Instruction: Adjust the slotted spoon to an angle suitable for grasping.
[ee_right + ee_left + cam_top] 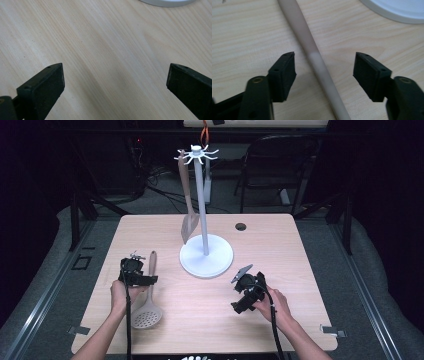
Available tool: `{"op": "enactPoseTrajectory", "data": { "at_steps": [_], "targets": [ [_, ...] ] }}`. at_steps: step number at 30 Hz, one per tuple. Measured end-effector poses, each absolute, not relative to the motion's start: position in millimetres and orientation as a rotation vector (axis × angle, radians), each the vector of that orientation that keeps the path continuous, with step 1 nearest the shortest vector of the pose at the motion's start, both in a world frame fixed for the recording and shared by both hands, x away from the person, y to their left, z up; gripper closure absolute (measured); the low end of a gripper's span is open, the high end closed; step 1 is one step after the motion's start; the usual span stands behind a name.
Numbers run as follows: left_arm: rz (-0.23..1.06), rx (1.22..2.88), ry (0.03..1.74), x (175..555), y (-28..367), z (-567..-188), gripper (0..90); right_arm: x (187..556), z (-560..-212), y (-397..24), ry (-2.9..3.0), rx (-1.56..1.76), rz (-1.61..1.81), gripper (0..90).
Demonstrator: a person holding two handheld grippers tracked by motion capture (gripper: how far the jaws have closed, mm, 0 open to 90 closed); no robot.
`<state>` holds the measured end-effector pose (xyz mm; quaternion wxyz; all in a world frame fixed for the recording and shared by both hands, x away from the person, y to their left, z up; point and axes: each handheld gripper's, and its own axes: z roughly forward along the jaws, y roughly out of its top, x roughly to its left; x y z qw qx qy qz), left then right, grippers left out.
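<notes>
On the table (pixel 280 240) a rack (pixel 205 254) already carries one spatula (pixel 187 215), hung by what looks like its handle hole. A skimmer (pixel 148 307) lies flat near the left edge. The left gripper (pixel 324 72) straddles its handle, jaws half open and not yet touching, ready to pinch; the right gripper (pixel 115 82) waits wide open and empty.

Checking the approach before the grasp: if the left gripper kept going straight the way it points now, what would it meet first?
Probably the slotted spoon's handle, lying between the open pads of the left gripper, neither pad touching it. The wooden table lies right under it.
</notes>
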<state>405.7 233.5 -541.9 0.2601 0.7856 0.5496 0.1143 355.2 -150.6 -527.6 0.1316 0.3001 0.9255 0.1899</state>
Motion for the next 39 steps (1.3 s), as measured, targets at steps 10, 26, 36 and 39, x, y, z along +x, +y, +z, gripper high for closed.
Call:
{"op": "enactPoseTrajectory", "data": {
  "at_steps": [10,26,36,39],
  "targets": [
    [0.304,2.223,1.485,409.8,231.3,-555.2,60.0,355.3,-530.0,-149.2,2.697,0.871,0.528,1.6],
    [0.219,2.187,1.497,413.2,240.7,-556.1,63.5,355.2,-532.3,-148.7,2.706,0.880,0.525,1.7],
    [0.223,2.244,1.452,410.0,237.4,-554.0,66.6,355.5,-532.9,-148.8,2.710,0.880,0.517,1.7],
    [0.204,2.257,1.446,408.8,238.4,-552.7,67.7,355.3,-532.7,-148.6,2.710,0.877,0.519,1.8]
  ]
}}
